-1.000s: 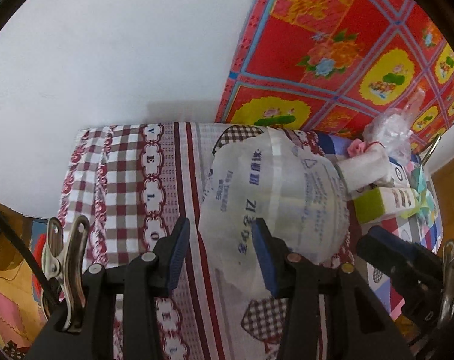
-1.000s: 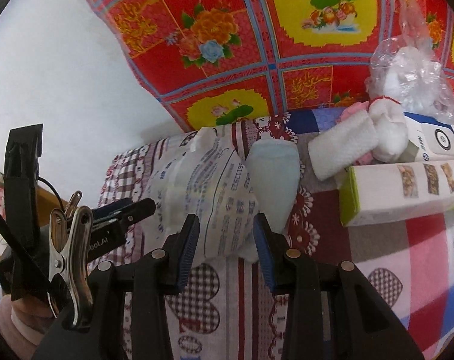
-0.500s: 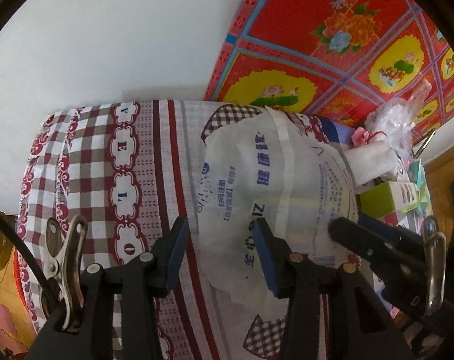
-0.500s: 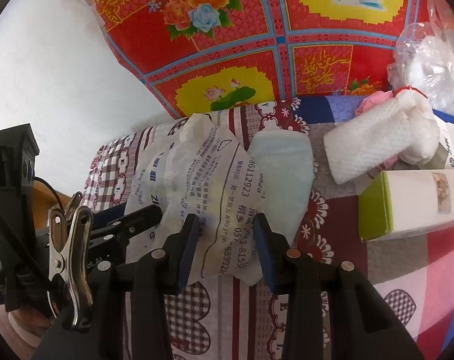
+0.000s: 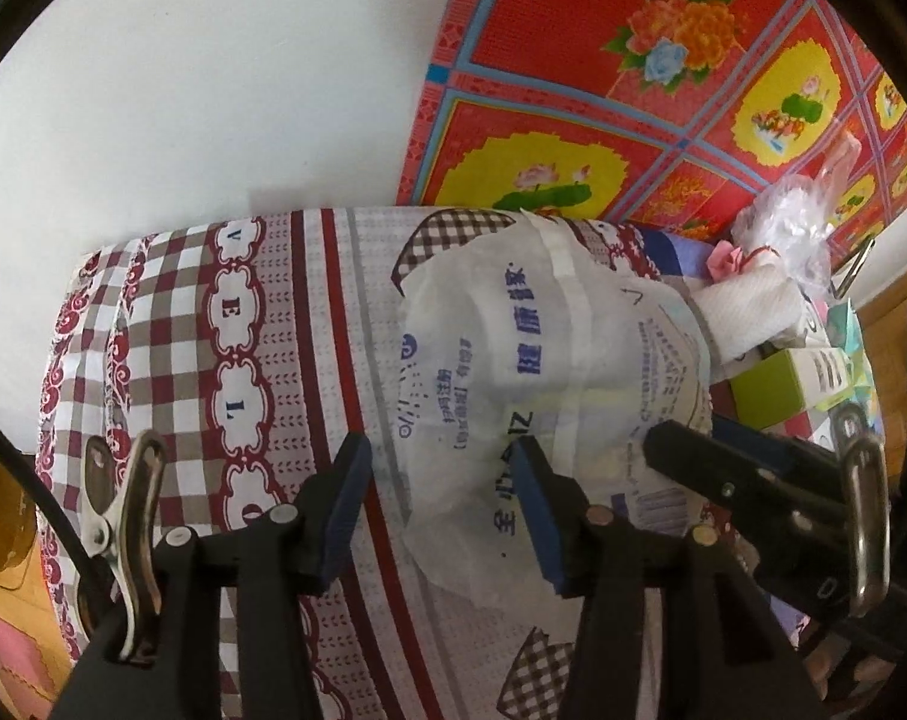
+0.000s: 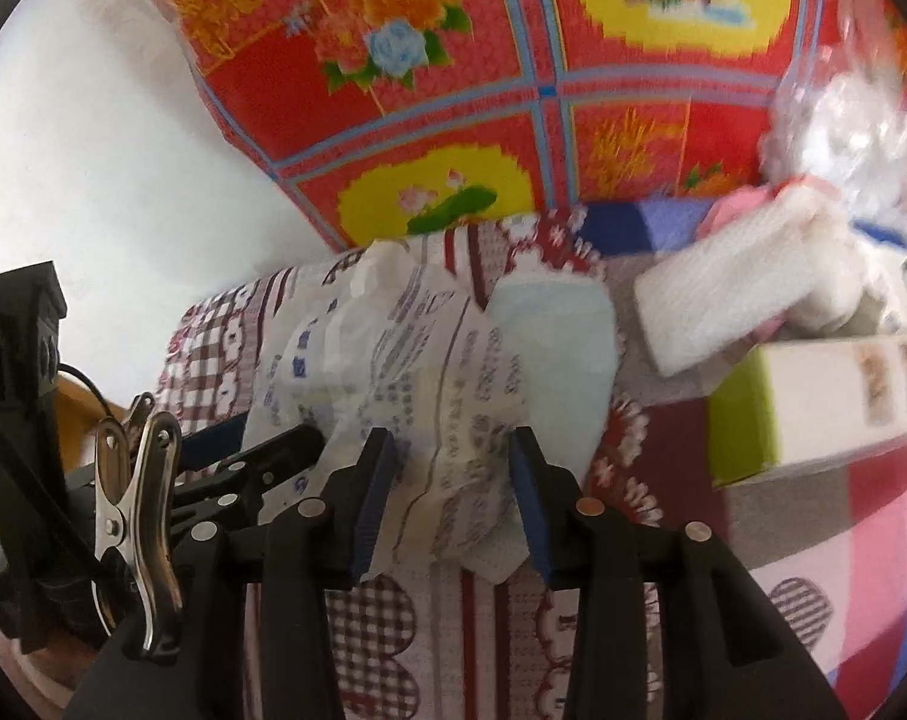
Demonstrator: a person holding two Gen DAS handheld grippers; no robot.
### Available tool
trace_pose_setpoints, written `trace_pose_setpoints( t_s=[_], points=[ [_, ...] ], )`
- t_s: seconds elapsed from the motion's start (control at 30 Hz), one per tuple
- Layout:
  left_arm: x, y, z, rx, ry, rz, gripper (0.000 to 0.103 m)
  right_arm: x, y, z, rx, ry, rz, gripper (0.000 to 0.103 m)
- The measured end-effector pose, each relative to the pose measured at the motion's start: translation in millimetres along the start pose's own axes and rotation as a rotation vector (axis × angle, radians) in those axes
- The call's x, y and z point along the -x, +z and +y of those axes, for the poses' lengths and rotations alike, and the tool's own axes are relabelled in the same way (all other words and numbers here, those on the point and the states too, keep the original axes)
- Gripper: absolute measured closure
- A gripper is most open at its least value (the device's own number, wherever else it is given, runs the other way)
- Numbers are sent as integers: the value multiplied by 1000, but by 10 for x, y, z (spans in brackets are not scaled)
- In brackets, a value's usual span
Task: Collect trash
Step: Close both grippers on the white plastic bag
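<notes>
White crinkled plastic bag (image 5: pixel 531 372) with blue print lies on the checked tablecloth (image 5: pixel 171 330) of the table — both grippers over it. Left gripper (image 5: pixel 441 504) jaws are opening, the bag's near edge between them, pads not pressing. Right gripper (image 6: pixel 450 498) jaws opening too — the bag's other end (image 6: pixel 435 396) sits between, loose.

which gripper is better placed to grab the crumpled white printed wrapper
Right, probably. The right gripper straddles the crumpled white printed wrapper, its opening jaws on either side of a fold. The left gripper covers only its edge, one pad over the checked tablecloth.
</notes>
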State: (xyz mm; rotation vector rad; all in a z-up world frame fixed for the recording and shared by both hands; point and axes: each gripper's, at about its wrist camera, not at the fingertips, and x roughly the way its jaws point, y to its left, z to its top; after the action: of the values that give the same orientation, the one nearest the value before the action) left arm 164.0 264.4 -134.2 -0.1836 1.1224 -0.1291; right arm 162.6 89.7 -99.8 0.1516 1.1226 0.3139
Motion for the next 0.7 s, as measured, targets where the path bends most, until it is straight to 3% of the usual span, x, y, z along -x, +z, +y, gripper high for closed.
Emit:
trace_pose_setpoints(
  t_s=[0.13, 0.33, 0.43, 0.47, 0.5, 0.63, 0.7],
  points=[
    [-9, 8, 8, 3, -9, 2, 51, -32, 39, 24, 27, -48, -17, 56],
    [-12, -1, -2, -1, -6, -12, 50, -173, 50, -80, -79, 41, 39, 55],
    [16, -2, 44, 41, -16, -8, 53, -136, 36, -79, -86, 75, 40, 67],
    [66, -24, 111, 56, -35, -4, 61, -123, 31, -65, -82, 92, 37, 75],
    [65, -26, 124, 69, -65, 5, 74, -94, 28, -54, -79, 108, 31, 77],
    [70, -34, 118, 90, -129, 25, 89, 17, 10, -1, -80, 159, -2, 88],
    [130, -47, 69, 65, -140, 11, 92, 95, 7, 15, -72, 177, -20, 90]
  ],
)
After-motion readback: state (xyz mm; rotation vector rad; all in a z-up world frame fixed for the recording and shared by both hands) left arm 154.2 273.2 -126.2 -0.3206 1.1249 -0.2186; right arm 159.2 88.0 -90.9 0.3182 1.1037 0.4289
